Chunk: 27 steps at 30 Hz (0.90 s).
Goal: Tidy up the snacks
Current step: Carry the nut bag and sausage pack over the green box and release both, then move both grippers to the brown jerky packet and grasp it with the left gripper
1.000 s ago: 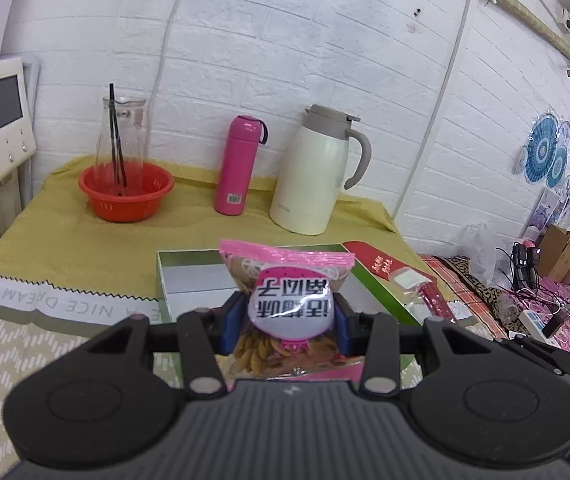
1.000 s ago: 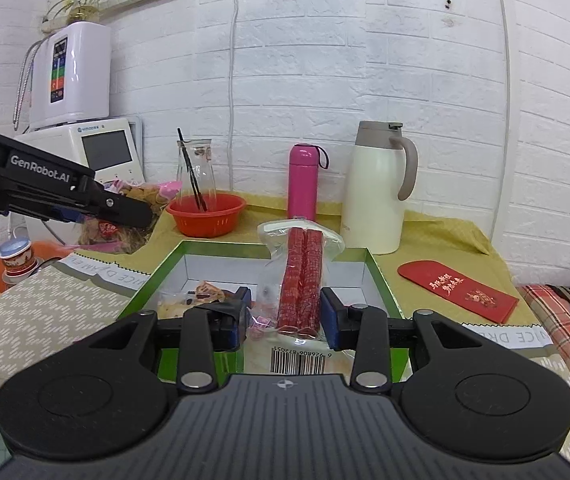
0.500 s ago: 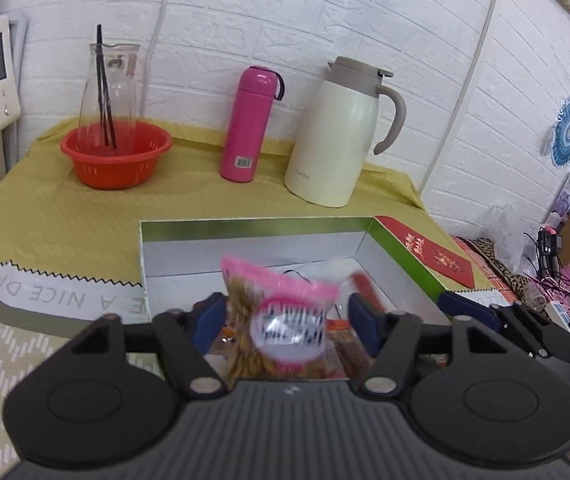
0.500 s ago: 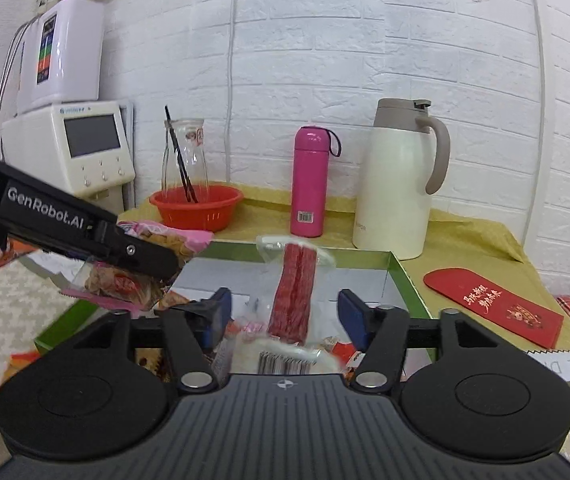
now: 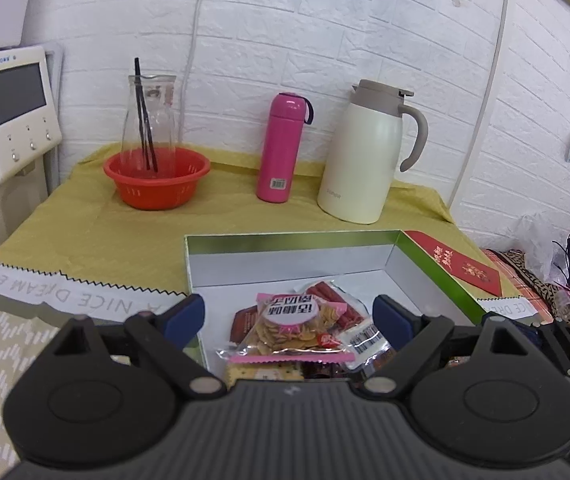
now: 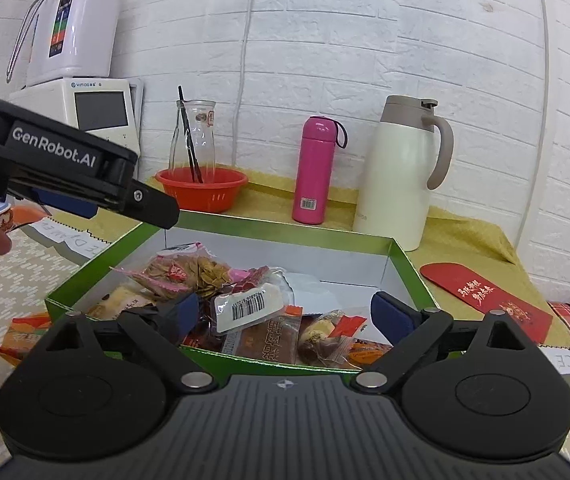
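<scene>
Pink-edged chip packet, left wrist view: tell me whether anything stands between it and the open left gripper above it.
Nothing visible does. The pink-edged chip packet lies on the other snacks in the green-rimmed box, with the left gripper open around it and its blue pads clear of it.

"GenRobot.AI" on left gripper [image 6: 153,216]

Both wrist cameras sit just behind their own jaws, looking forward and slightly down, close over the green snack box [image 5: 437,264] toward the white brick wall at 12 o'clock. The left view stands nearer. The right view, from further right, catches the left gripper [image 6: 97,200] at 9 o'clock. Both share the box, pink bottle [image 5: 281,148] and cream thermos jug [image 6: 401,176].
</scene>
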{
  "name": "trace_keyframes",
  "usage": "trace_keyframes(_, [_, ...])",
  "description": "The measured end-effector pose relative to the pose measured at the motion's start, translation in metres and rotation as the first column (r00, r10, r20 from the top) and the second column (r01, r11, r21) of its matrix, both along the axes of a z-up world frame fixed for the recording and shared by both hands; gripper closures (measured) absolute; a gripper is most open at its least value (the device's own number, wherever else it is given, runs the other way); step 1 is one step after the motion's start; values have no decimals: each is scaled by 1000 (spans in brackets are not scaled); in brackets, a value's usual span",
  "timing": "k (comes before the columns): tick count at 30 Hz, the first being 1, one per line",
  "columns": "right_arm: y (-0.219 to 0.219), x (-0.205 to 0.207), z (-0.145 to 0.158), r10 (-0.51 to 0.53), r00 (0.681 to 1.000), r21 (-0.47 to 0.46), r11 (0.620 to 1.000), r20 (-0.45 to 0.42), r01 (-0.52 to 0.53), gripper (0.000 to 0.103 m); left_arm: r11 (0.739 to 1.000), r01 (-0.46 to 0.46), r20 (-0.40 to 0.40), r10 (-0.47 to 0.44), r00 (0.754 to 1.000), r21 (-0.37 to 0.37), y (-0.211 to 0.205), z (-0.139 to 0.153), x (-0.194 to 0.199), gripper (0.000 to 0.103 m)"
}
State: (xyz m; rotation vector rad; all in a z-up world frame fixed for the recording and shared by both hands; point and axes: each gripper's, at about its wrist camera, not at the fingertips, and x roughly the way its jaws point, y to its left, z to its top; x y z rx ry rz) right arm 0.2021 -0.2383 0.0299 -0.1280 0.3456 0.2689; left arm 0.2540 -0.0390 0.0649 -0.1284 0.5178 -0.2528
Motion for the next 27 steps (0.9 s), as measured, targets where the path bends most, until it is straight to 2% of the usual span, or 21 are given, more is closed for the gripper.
trace_keyframes(10, [2,-36,19,-2,1000,12,1000,27,2,0,998,68,34,-68,997,-7,1,19,-44,13])
trace_keyframes(16, [-5,-65,28,8,999,65,998,45,-10,0,990,125,28,-123,992,-69,9,26,-74,13])
trace_keyframes(20, [-13,-83,27,-18,999,88,996,41,14,0,988,137,14,-137,991,-69,11,21,-95,13])
trace_keyframes(23, [-19,-92,17,-33,999,101,994,1,33,0,986,154,6,-154,988,-58,10,10,-106,13])
trace_keyframes(27, [-20,-94,-9,-17,994,109,994,-112,29,0,985,162,-31,-164,986,-63,11,-10,-117,13])
